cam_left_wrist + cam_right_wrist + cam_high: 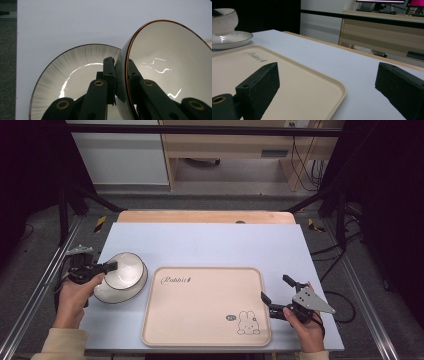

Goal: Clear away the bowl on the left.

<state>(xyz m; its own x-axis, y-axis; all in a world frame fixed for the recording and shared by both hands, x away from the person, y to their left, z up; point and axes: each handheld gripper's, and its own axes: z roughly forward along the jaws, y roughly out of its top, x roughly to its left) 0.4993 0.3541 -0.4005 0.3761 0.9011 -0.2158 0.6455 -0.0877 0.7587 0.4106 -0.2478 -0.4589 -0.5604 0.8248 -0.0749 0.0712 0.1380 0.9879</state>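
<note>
We have the white bowl (pixel 170 65) pinched by its rim in the left gripper (pixel 102 268) — one of the jaws inside the wall, one outside — tilted over the striped plate (pixel 75 70) just left of the beige rabbit tray (pixel 200 310). What matters is that the tray lies directly to the bowl's right, so we judge a short sideways carry would bring it over. Our right gripper (pixel 274 292) hangs at the tray's right edge above the tabletop (pixel 210 242), jaws spread wide and empty.
</note>
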